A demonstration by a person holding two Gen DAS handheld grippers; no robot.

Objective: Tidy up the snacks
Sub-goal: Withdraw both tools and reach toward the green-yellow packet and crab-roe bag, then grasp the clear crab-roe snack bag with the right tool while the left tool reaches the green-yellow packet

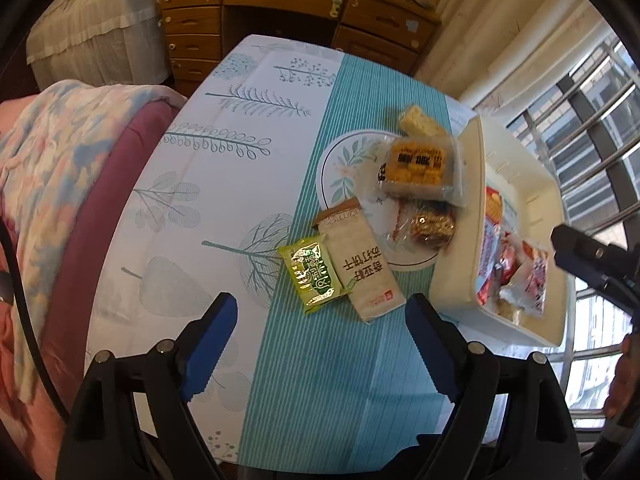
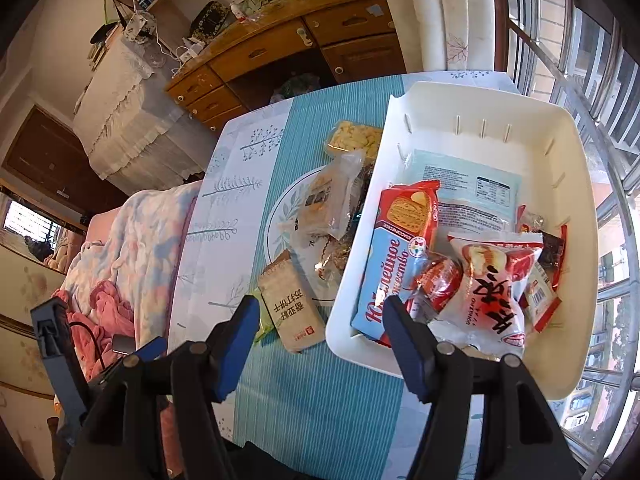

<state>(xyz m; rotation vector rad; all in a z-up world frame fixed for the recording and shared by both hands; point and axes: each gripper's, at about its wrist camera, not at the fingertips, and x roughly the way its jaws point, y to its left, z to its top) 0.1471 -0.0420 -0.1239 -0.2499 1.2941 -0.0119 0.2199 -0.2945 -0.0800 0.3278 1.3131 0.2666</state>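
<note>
So the setup rn: white plastic bin [image 2: 560, 128] sits on the right side of the bench [image 1: 320, 380], w/ a bunch of snacks already dumped in, incl. a blue biscuit pack w/ Cyrillic lettering [image 2: 394, 264] lying along the left wall and a white/red puffed bag [image 2: 490, 288] on top of the pile. Looks like the bin is the "sorted" spot, which is why it's parked right beside the plate.

Leftovers are still outside it: a green foil packet [image 1: 314, 276] and a beige soda cracker pack [image 1: 360, 264] lie side by side on the teal stripe, touching, the cracker pack's far end overlapping the floral plate [image 1: 340, 168]. On the plate there's a clear-wrapped yellow cake [image 1: 420, 170] and a gold-ish candy wrapper [image 1: 432, 226], can't really tell what that one is tbh.

Left claw [image 1: 320, 344] is spread wide, nothing in it, hanging over the bench just short of those two packs, prob lining up for one. Right claw [image 2: 320, 344] is partly spread, also empty, straddling the bin's near-left corner.
</note>
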